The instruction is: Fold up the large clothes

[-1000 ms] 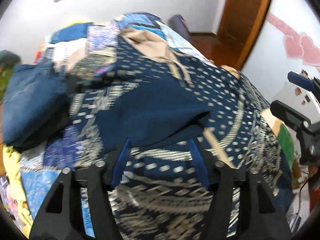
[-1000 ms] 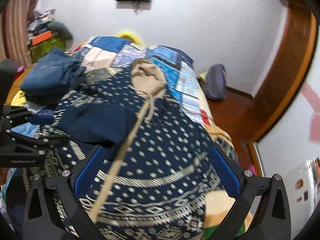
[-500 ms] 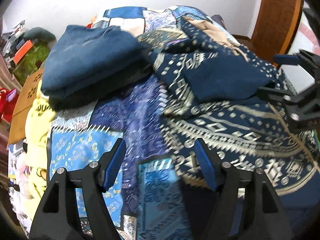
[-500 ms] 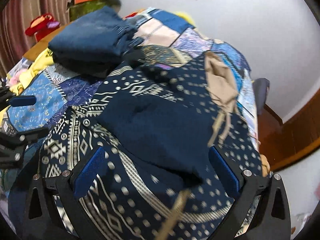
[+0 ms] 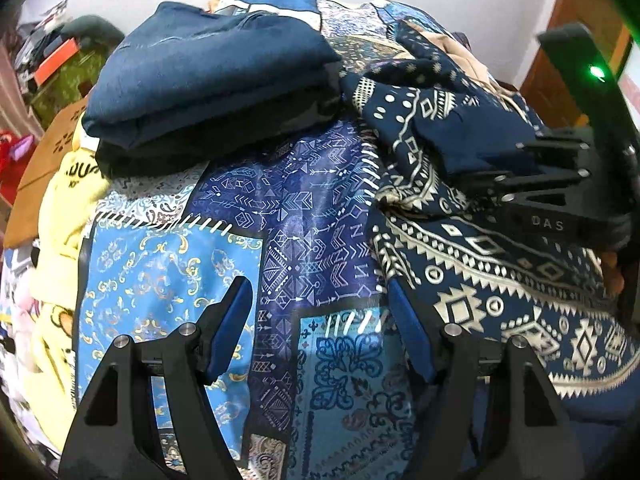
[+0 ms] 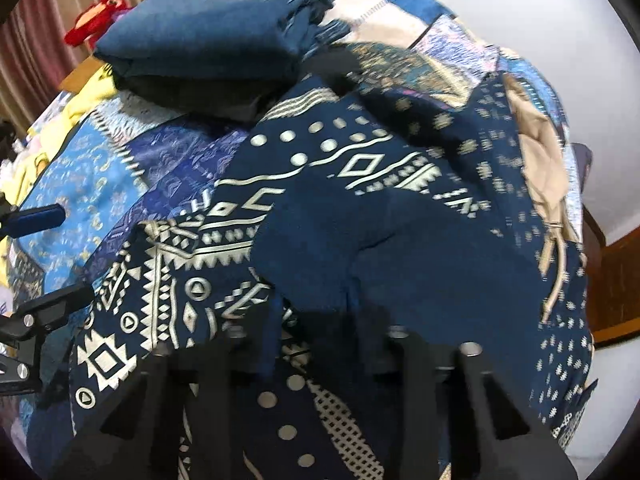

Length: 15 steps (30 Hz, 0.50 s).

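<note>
Two grippers work over a patterned hooded garment (image 6: 400,208) spread on the patchwork bedspread (image 5: 240,248), beside a stack of folded blue clothes (image 5: 208,68). Step in hand, by judgement: gathering a plain navy panel, apparently a sleeve, for an inward fold. Right gripper (image 6: 316,320): jaws drawn close, clenched on that navy cloth. Left gripper (image 5: 320,332): jaws spread wide, released, hovering over the bedspread just beside the garment's edge. Next move likely calls for the left to seize that edge.

right tongs (image 6: 312,320) now closed on patterned garment (image 6: 400,216), left tongs (image 5: 320,320) shifted bedward
</note>
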Tool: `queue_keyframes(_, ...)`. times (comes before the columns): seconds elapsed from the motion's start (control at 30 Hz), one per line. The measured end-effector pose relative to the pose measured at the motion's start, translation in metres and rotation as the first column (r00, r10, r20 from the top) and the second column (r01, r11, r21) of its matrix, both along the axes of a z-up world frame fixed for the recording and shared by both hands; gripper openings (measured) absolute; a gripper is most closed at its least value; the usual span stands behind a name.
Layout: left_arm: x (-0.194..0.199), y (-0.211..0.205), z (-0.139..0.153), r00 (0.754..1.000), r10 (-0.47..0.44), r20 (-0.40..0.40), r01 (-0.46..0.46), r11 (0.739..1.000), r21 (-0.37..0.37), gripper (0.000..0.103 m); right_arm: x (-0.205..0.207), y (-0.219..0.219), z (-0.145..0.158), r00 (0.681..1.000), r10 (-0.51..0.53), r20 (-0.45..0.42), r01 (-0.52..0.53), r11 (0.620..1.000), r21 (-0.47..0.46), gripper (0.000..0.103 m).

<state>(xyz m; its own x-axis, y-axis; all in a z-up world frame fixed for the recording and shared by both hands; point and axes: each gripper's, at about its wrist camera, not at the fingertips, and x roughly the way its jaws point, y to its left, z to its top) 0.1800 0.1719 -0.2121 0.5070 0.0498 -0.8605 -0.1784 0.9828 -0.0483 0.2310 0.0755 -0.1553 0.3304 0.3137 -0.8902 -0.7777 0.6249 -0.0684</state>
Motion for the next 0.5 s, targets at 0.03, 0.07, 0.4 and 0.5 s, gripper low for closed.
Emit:
queue_keyframes(0.03,0.001,0.0,-0.001,1.0,0.002,0.002,-0.002,1.0,-0.009,0.07,0.001,-0.004,0.004,1.0,-0.006,-0.002,0.006,1.0,0.02,0.015)
queue_keyframes(0.07,0.004,-0.001,-0.001,1.0,0.001,0.001,-0.001,1.0,-0.02,0.07,0.003,-0.011,0.01,1.0,-0.02,-0.009,0.02,0.998,0.054,0.012)
queue_keyframes(0.4,0.045,-0.031,-0.013,0.999,-0.048,-0.018,0.049,0.998,0.041,0.07,0.031,-0.11,0.104,0.948,-0.296,0.117,0.247,0.916,0.316,0.01)
queue_keyframes(0.5,0.056,-0.033,-0.014,0.999,-0.041,-0.021,0.042,0.997,0.061,0.07,0.034,-0.161,0.129,0.896,-0.416,0.155,0.331,0.859,0.39,0.01)
